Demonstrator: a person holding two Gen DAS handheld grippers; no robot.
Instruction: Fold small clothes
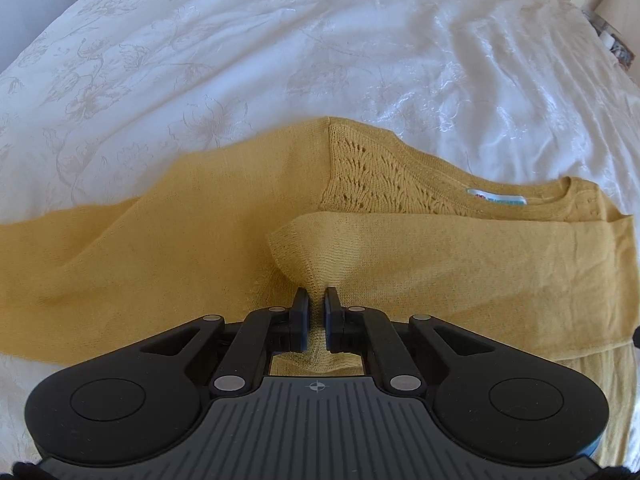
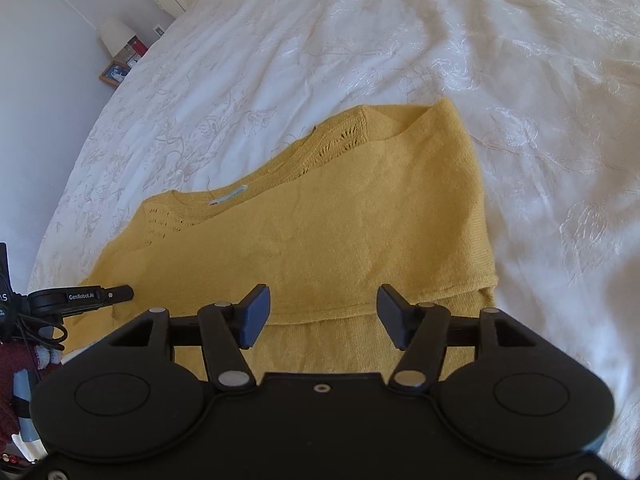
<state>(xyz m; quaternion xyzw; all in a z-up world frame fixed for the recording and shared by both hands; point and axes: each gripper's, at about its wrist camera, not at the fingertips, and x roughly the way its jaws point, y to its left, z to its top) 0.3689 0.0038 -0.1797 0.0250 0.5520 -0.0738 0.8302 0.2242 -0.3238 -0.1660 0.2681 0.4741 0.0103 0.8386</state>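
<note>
Mustard-yellow knit sweater (image 1: pixel 400 248) lies flat on the white embroidered bedspread (image 1: pixel 280 40), one side already folded over. The left gripper (image 1: pixel 316 300) has its fingers clamped on a sleeve cuff, likely mid-fold; next, carry it across the body. The right gripper (image 2: pixel 320 316) hovers above the hem, fingers apart.

A home bedroom: a wide bed with a white embroidered floral bedspread (image 2: pixel 360 60) filled the scene, and a far-left bedside table held a lamp (image 2: pixel 115 36) and framed picture (image 2: pixel 113 73).
</note>
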